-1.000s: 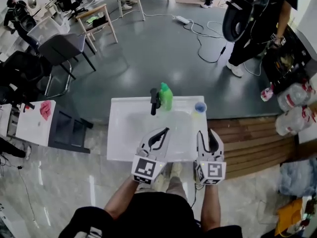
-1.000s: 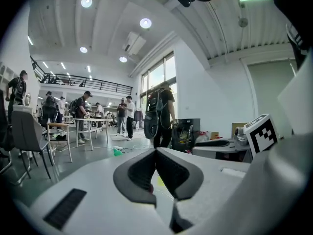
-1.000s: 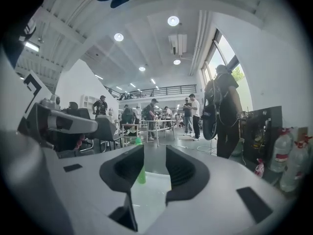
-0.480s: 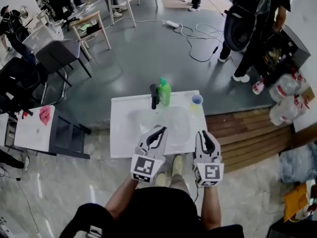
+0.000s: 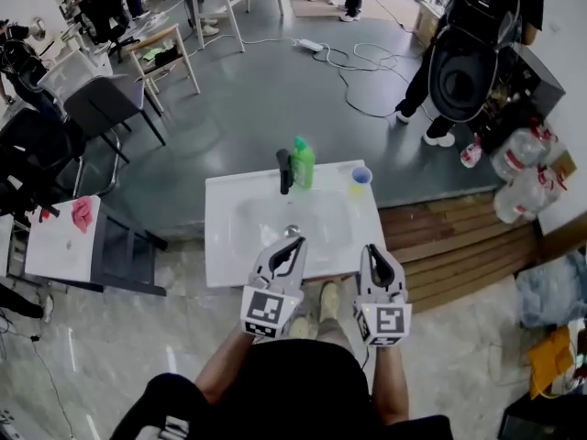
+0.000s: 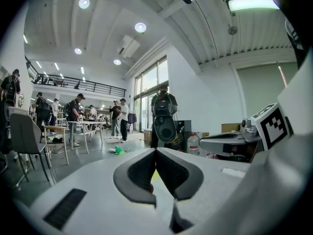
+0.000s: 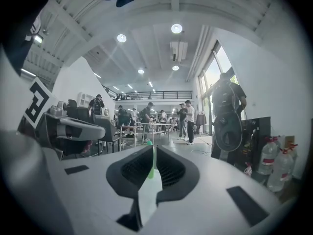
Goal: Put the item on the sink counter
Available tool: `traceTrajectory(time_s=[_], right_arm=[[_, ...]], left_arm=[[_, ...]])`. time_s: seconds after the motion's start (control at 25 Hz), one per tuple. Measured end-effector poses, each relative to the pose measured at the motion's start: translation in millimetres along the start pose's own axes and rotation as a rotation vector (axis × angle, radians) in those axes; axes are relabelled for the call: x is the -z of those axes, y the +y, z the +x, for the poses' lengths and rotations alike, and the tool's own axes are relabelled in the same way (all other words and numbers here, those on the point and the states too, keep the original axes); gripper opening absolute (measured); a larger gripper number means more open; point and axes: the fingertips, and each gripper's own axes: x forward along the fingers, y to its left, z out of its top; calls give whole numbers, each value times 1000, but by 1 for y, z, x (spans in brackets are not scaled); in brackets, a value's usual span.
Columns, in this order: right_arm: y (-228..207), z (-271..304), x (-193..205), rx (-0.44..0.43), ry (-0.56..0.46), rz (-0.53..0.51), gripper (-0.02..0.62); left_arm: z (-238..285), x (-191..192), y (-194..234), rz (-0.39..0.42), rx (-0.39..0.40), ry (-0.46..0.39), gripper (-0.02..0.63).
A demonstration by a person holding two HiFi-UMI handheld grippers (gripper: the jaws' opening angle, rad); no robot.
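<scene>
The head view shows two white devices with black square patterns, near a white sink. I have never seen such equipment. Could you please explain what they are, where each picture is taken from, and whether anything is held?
There is no robot here: a person holds a two-jaw tool in each hand. The cubes with square markers are parts of these tools. The wide picture comes from a camera on the person's head, looking steeply down. The other two come from cameras riding on each tool, looking along its jaws. The left tool is shut and holds nothing. The right tool is closing its jaws, with nothing between them. Before them is a white sink counter. At its far edge stand a black faucet, a green bottle and a small blue cup.
</scene>
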Motion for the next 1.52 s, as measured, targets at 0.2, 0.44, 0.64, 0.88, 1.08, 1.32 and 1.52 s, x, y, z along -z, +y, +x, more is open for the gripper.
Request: traceTrajectory(time_s=[0.2,0.44,0.64,0.88,1.08,1.32,1.52], right_arm=[[4,-2,-4,-8,-36,2,12],[5,-4,-5,-12,-42,9,0],[5,-6,-2,-15,-36,16,-1],[3,-8,-4,-11,-35,19,-2],[3,-9,-3,-12,-38,19,-1],[2,-9,-2,-13,-43,23,0],[2,-9,-5,-15,-48,24,-2]], left_arm=[[-5,-4,0,7,-6,-14,2],[-7,-3,-3,2,-8,-6,3],[-8,-5,-4,12,-10,-16,3],[-8,-7,-6,12,-8,-15,3],[-9,-5,-8,6,-6,-6,2],[-9,-3,-9,9,-6,-5,2],[-9,-6,-9,14,-6,-14,3]])
